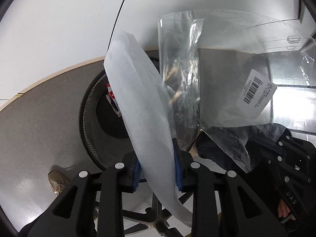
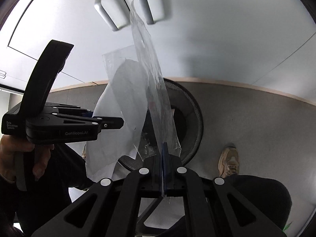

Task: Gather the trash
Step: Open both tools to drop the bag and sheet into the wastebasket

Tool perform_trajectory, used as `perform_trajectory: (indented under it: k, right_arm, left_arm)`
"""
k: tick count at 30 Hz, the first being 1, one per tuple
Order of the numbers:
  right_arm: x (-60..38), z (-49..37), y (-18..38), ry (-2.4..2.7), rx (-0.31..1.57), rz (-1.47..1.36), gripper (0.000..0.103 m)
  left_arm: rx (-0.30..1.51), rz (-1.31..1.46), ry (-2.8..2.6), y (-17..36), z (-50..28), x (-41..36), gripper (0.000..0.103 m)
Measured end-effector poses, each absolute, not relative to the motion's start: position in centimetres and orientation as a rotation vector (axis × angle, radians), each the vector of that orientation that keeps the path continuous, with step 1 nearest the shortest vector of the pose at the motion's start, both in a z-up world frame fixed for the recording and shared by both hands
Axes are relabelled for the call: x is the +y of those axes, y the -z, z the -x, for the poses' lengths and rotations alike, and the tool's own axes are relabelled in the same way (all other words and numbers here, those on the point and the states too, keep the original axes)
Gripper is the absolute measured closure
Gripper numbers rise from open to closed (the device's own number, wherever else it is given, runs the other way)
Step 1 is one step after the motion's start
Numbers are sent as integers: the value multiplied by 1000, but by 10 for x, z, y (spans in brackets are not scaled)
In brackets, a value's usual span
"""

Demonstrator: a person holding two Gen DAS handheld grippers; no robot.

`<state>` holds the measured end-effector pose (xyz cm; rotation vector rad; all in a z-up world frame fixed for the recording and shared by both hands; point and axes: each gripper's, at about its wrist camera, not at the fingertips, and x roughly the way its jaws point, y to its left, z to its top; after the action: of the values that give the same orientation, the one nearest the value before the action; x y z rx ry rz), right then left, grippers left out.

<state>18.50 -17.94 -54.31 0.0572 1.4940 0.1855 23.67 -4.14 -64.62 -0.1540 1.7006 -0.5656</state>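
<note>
Trash in hand, two kinds, both hanging above the black mesh wastebasket [image 1: 92, 130] on the grey floor.

Left gripper [image 1: 158, 174]: blue-padded fingers [image 1: 178, 169] part open, closed only as far as a white foam-like sheet [image 1: 138, 102] allows. The sheet runs between the pads and curls out on both sides, its far end over the basket's mouth. It looks very light, soft and limp, likely to bend under its own weight and drift rather than drop straight. A pinch near its middle, as here, seems right; an edge grip would let it flop.

Right gripper [image 2: 164, 165]: fingers fully closed on the lower edge of a clear plastic bag [image 2: 152, 83], which stands up from the pads directly over the basket. A second clear bag with a barcode label [image 1: 256, 90] shows in the left wrist view beside the foam sheet; whether the same pinch holds it I cannot tell.

Film judged thin, slick and crinkly, nearly weightless, not fragile. It may cling to the pads on release, so a shake could be needed. Best taken at a doubled edge or seam.

Some scraps already lie inside the basket, one red and white [image 1: 111, 94].
</note>
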Motion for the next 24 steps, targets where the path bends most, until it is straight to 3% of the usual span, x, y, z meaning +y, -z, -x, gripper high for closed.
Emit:
perform_trajectory:
  k: [3,7,11,13,14,16,18,24]
  right_arm:
    - [-186,-184,553,-168,1530,-56,97]
    - [-185,-188,555,-163,1551,-62,94]
    - [-185,-190,556,-160,1549,-60,70]
    - [-183,-187,554,-154,1540,-54,62]
    - [-183,-186,553,-153,1538,-55,56]
    - [-183,-186,549,-143,1525,-61,43]
    - [-185,-186,544,-131,1501,-73,21]
    - [-185,-184,533,-138,1469,-79,14]
  left_arm:
    - [1713,163,566,648,-242,-54,73]
    - [1718,157,540,653,-242,-56,53]
    - [1706,185,534,641,-252,-49,40]
    - [1712,194,522,638,-253,-46,19]
    - [1706,197,518,637,-253,-45,18]
    - [1698,229,528,633,-253,-43,7]
    - [1680,256,528,627,-255,-40,4]
    - [1640,308,550,616,-255,-29,4]
